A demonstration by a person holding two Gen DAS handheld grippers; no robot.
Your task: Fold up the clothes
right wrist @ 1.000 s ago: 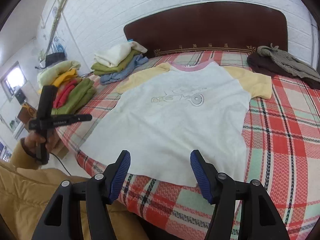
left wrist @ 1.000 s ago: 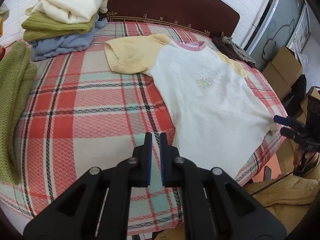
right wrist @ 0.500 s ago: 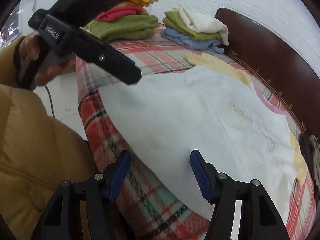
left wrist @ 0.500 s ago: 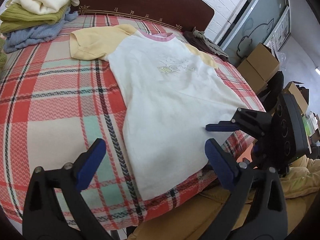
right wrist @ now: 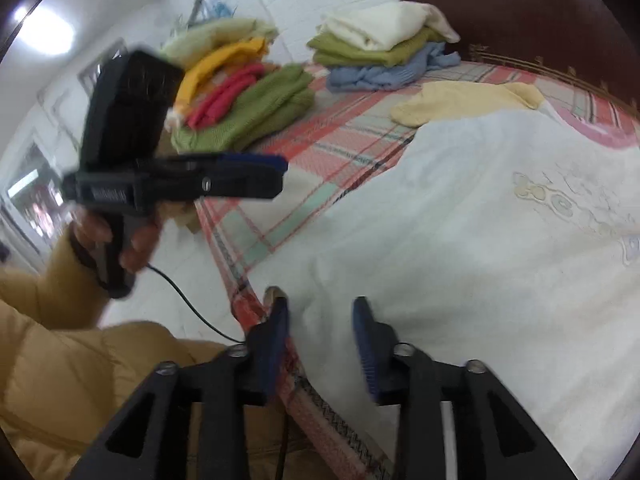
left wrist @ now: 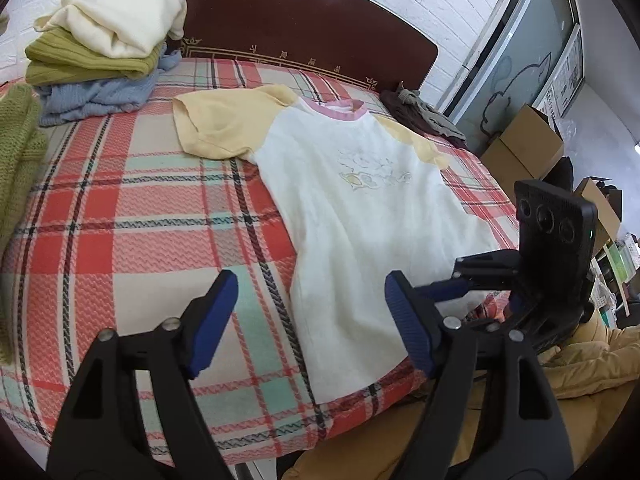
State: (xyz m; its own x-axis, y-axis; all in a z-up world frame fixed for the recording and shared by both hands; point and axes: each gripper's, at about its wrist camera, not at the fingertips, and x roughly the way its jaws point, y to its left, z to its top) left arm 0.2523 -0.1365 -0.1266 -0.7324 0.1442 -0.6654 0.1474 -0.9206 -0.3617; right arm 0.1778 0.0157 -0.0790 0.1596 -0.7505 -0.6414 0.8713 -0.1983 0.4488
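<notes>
A: Report the location of the garment.

B: The T-shirt (left wrist: pixel 360 216) lies flat and face up on the plaid bedspread (left wrist: pixel 132 216). The body is white, the sleeves are yellow, and the collar is pink. The collar points to the far side, toward the dark headboard (left wrist: pixel 288 20). The hem lies at the near edge of the bed.

A: Report the left gripper.

B: The left gripper (left wrist: pixel 308 320) hangs above the near edge of the bed. Its blue pads stand well apart, and the jaws are closing. The left pad is over bare bedspread. The right pad is over the near part of the shirt. Nothing is pinched between them.

A: Report the right gripper.

B: The right gripper (right wrist: pixel 320 336) is at the near left corner of the hem. Its jaws are closing, about half spread. A fold of white fabric sits between the pads. Contact between pads and fabric is not confirmed; the view is blurred.

A: State the other items on the bed.

B: A stack of folded clothes (left wrist: pixel 104 52) sits at the far left: cream on top, green next, blue at the bottom. A second pile (right wrist: pixel 244 104) lies further left, green, red and yellow. A dark garment (left wrist: pixel 424 116) lies at the far right, beside the headboard.

A: State what is visible of the person.

B: A hand (right wrist: pixel 116 236) in a yellow sleeve grips the handle of the left gripper.
</notes>
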